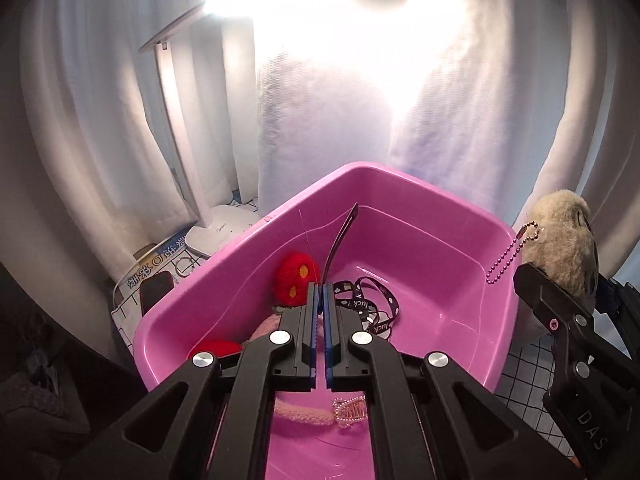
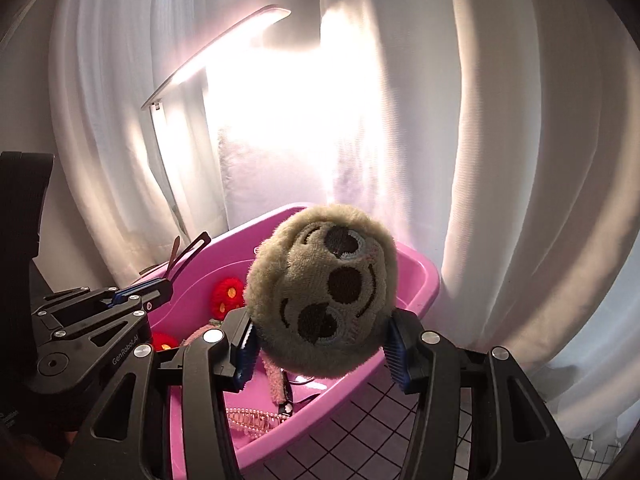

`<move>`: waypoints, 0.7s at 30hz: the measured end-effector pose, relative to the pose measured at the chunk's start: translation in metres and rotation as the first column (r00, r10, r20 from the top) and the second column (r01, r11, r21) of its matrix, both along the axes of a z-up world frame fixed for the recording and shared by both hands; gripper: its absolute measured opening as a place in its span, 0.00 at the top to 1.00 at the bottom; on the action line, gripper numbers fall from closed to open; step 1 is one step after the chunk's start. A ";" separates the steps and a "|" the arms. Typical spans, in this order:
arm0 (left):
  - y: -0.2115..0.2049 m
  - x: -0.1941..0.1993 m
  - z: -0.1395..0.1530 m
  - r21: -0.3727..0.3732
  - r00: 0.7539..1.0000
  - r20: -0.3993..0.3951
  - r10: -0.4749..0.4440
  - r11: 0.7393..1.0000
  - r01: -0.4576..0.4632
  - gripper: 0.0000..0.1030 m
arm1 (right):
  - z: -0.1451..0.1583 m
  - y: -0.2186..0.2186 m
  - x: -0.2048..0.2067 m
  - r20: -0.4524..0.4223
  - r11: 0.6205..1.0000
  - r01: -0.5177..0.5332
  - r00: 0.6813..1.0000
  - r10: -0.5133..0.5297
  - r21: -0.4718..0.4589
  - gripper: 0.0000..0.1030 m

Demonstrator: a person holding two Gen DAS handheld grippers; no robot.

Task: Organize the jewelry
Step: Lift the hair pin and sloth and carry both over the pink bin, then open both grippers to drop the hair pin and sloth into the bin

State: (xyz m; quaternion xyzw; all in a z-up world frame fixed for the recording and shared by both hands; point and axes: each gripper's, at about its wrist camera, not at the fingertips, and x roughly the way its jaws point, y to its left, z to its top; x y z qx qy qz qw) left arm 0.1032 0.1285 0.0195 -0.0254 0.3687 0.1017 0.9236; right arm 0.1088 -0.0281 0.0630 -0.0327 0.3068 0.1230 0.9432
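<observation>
A pink plastic tub (image 1: 460, 216) holds red yarn flowers (image 1: 294, 280), a black printed ribbon (image 1: 370, 304), a fuzzy pink band (image 1: 304, 414) and a pearl hair comb (image 1: 352, 412). My left gripper (image 1: 320, 292) is shut on a thin dark hair clip (image 1: 340, 240) that sticks up over the tub. My right gripper (image 2: 320, 354) is shut on a beige plush sloth keychain (image 2: 324, 292) above the tub's right side (image 2: 424, 276). The keychain's pink ball chain (image 1: 508, 256) hangs down in the left wrist view. The left gripper also shows in the right wrist view (image 2: 140, 292).
A white desk lamp (image 1: 218, 228) stands behind the tub on the left, lit. White curtains (image 1: 320, 120) hang behind. A grid-patterned cloth (image 1: 532, 392) covers the table. A metal ring (image 1: 184, 266) and printed papers (image 1: 160, 260) lie left of the tub.
</observation>
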 end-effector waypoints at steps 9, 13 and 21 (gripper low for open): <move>0.034 0.008 -0.029 -0.027 0.993 -0.103 0.061 0.998 -0.064 0.97 | -0.035 0.042 0.038 -0.138 0.999 -0.034 0.990 0.032 -0.017 0.51; 0.043 0.010 -0.036 -0.034 0.989 -0.130 0.075 0.996 -0.080 0.97 | -0.047 0.049 0.050 -0.193 0.999 -0.023 0.981 0.016 -0.033 0.51; 0.057 0.012 -0.048 -0.068 0.978 -0.183 0.099 0.991 -0.113 0.95 | -0.057 0.062 0.071 -0.264 0.997 0.001 0.964 -0.020 -0.072 0.39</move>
